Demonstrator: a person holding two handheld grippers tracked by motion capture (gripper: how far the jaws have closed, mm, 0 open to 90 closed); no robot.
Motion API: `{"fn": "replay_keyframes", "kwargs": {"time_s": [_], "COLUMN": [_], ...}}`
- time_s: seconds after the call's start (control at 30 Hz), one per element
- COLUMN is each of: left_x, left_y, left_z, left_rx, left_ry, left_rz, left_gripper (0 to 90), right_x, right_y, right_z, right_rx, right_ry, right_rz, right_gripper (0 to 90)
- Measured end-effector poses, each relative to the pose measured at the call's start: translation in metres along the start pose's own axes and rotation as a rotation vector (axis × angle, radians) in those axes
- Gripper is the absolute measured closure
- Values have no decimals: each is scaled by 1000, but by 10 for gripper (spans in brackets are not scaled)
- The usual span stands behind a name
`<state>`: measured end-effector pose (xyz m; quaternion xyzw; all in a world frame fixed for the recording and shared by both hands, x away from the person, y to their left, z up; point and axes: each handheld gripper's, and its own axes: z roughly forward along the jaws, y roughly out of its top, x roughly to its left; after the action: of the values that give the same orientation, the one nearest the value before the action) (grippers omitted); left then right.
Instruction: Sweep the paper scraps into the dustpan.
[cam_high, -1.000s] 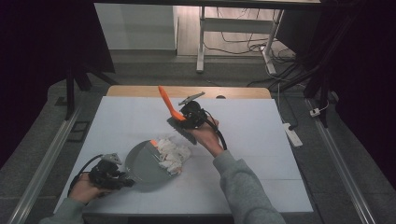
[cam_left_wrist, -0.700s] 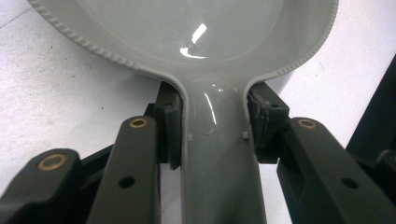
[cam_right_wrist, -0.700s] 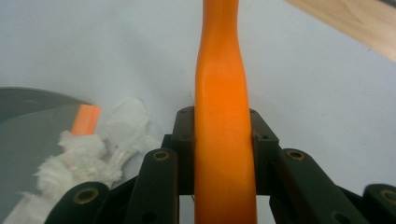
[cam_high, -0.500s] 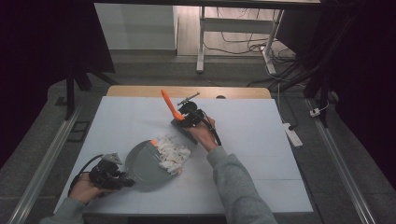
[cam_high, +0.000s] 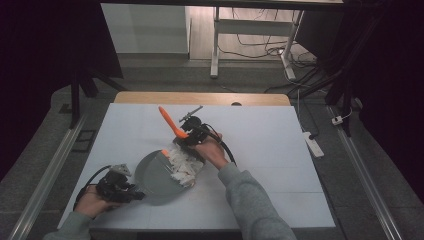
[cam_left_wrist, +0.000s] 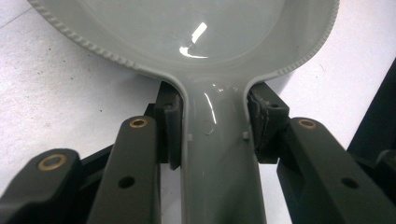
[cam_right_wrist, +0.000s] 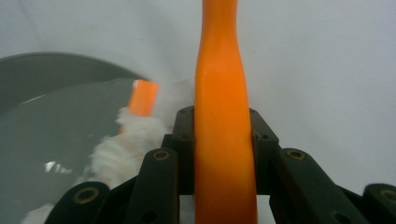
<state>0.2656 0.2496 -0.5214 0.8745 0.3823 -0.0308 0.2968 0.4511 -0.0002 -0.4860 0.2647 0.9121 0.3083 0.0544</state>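
At a white table, my left gripper clamps the grey handle of a grey dustpan, one pad pressed tight against each side of the handle where it widens into the pan. The dustpan lies flat on the table near my side, its open mouth turned toward the middle of the table, and my left hand rests low at the table's near left corner. My right gripper grips the orange handle of a small brush, jaws closed hard on both flanks of the handle, which runs straight up between them in the right gripper view and slants up and away toward the far side in the high view. The brush's head sits at the dustpan's far edge, against a heap of white scraps piled on the pan's right side. In the right gripper view, the white scraps lie just left of my jaws, on the grey pan, with a short orange piece of the brush showing above them.
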Motion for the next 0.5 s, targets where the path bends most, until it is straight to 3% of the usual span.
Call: {"fn": "replay_keyframes", "kwargs": {"time_s": [0.23, 0.33, 0.5], "left_x": [-1, -1, -1], "left_y": [1, 1, 1], "left_z": [0, 0, 0], "left_rx": [0, 0, -1], "left_ry": [4, 5, 5], "left_rz": [2, 4, 3], "left_gripper": [609, 609, 609], "right_x": [34, 36, 20], "right_y": [-6, -5, -7], "right_z": [-11, -29, -60], "right_rx": [-45, -102, -157], "right_ry": [119, 109, 30], "right_rz": [-69, -68, -48], "right_gripper": [701, 701, 701]}}
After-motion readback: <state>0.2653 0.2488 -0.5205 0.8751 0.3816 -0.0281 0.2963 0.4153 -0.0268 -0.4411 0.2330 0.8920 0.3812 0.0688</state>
